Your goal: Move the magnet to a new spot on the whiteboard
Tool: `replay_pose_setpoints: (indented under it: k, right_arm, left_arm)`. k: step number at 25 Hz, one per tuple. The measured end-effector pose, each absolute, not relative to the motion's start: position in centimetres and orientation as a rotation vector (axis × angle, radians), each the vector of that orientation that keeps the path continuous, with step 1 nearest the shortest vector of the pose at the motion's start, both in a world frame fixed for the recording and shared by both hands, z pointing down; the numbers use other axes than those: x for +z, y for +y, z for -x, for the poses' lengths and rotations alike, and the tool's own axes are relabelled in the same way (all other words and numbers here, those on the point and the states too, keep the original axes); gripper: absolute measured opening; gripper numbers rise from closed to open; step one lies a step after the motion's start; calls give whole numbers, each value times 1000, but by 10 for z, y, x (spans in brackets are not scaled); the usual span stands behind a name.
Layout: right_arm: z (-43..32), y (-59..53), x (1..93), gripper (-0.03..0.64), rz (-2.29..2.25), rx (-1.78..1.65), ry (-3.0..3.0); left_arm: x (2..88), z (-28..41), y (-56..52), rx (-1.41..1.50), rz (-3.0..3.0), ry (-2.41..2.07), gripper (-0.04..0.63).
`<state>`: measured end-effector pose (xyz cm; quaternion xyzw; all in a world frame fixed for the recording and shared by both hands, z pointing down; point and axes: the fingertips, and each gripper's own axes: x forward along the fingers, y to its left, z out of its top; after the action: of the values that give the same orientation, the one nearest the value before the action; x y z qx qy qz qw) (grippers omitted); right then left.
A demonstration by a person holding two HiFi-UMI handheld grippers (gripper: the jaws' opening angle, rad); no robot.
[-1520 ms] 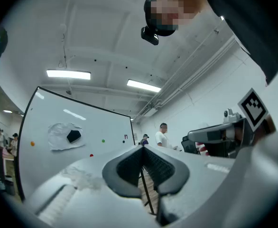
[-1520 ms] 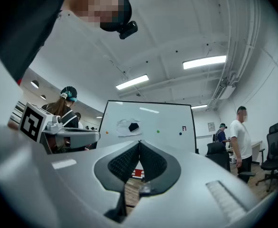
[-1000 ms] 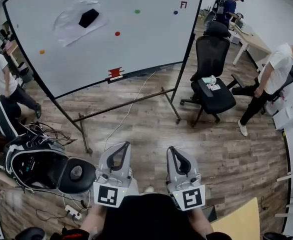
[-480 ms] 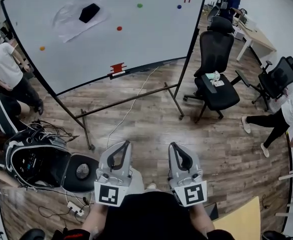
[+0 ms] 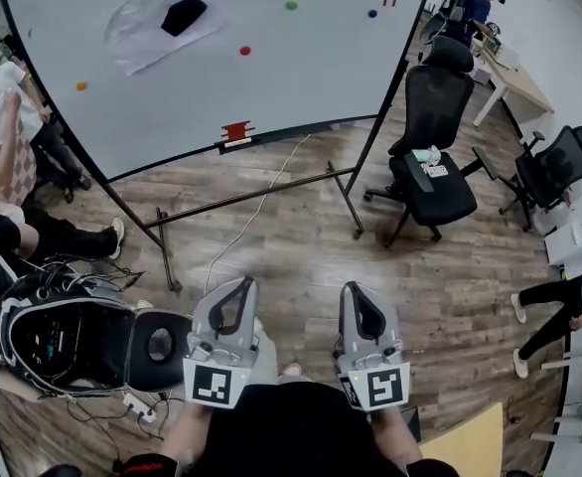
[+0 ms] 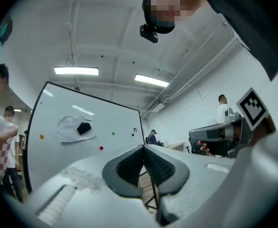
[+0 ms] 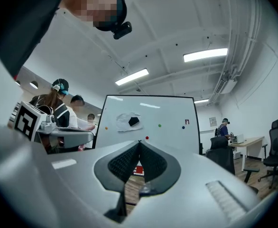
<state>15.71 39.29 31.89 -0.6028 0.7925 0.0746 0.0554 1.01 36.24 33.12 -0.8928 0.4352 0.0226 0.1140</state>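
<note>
White surface, black frame: whiteboard (image 5: pixel 301 78) on a metal stand over the wood floor (image 5: pixel 301 246).

Four small round magnets stuck on it:
- orange magnet (image 5: pixel 80 85) near the left edge
- red magnet (image 5: pixel 244 51) about mid-board
- green magnet (image 5: pixel 291 6) and blue magnet (image 5: pixel 371 13) toward the top right corner

Toward the top left corner, a black block (image 5: pixel 183 14) sits on a crumpled white sheet (image 5: pixel 142 43). At the bottom edge there is a red item (image 5: pixel 236 130); kind unclear.

The left tongs (image 5: pixel 245 284) and right tongs (image 5: pixel 353 288) are low, side by side in front of the person. They are well apart from the board and point toward it. Both pairs of jaws are closed tip to tip, with nothing between them.

An office chair (image 5: pixel 430 157), black, stands just right of the stand. An open black case (image 5: pixel 72 336) with cables lies on the floor, lower left.
</note>
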Motion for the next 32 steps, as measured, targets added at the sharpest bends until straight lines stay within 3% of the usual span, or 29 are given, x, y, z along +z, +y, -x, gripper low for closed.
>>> replay_pose_setpoints:
  k: [32]
  right_arm:
    - [-104,185,348,2,1887,261,2464]
  left_arm:
    - [360,31,143,156,2658,1254,2]
